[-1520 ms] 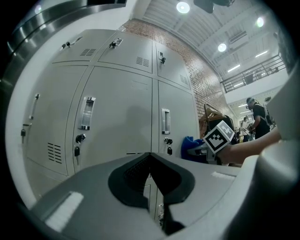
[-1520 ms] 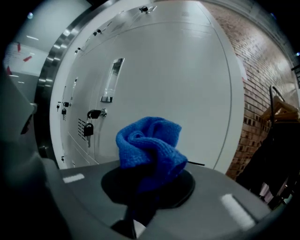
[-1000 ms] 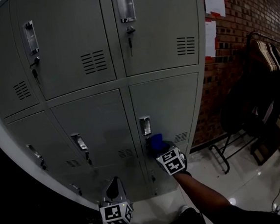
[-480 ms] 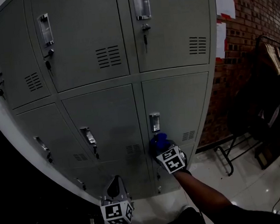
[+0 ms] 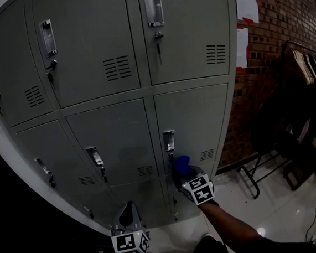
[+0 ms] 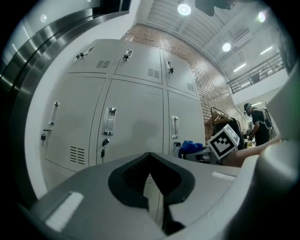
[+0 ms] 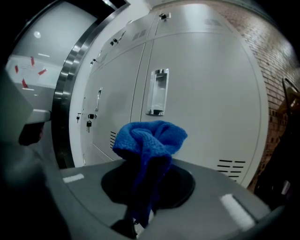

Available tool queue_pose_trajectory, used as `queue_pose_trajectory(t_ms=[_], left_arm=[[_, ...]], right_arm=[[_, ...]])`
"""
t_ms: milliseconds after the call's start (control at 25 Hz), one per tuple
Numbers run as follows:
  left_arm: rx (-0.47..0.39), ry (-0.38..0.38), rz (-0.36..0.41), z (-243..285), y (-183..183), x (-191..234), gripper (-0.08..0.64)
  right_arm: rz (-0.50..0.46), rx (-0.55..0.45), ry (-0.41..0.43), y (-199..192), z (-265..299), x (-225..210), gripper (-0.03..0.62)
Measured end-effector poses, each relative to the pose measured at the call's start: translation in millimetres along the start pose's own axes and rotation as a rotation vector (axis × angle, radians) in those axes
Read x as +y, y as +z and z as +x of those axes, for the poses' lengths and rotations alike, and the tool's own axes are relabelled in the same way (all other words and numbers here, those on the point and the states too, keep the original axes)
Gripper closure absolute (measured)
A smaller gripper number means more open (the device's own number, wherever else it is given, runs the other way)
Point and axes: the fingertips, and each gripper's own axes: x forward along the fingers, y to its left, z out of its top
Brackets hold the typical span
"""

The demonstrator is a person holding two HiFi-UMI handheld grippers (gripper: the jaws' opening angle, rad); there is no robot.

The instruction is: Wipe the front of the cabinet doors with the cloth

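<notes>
Grey metal cabinet doors (image 5: 193,119) fill the head view, stacked in rows, each with a recessed handle (image 5: 169,140) and a keyed lock. My right gripper (image 5: 186,173) is shut on a bunched blue cloth (image 5: 181,161), held just below and right of the handle of the lower right door, close to the door face. In the right gripper view the cloth (image 7: 150,138) sticks up from the shut jaws before that door's handle (image 7: 158,92). My left gripper (image 5: 128,210) hangs lower left, shut and holding nothing, pointing at the lower doors (image 6: 136,126). The left gripper view also shows the cloth (image 6: 191,146).
A brick wall (image 5: 272,45) with white papers (image 5: 245,1) adjoins the cabinet on the right. Dark folded chairs and a rack (image 5: 302,98) stand on the glossy floor (image 5: 277,206) to the right. A person (image 6: 255,123) stands far off in the left gripper view.
The right gripper with the cloth has dropped slightly lower below the door handle. The head view has swayed a little. The left gripper has stayed put.
</notes>
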Motion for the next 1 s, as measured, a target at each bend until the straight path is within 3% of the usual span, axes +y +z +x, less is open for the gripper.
queue_pose_trajectory(t_ms=[440,720,1000], left_arm=[[-0.009,-0.038,0.018,22.2,5.7,-27.5,0.546],[0.005,-0.097,0.053,33.9,19.2,-86.7,0.546],[0.005,-0.094,0.085,26.5,37.9,-121.8,0.546]], right_arm=[[0.058,-0.09,-0.032,1.7,-87.0,-16.8,0.534],[0.034,-0.129,-0.026,22.2,-125.2,-24.6,0.534],[0.081,-0.141,-0.024,21.1,-151.1,-47.6,0.535]])
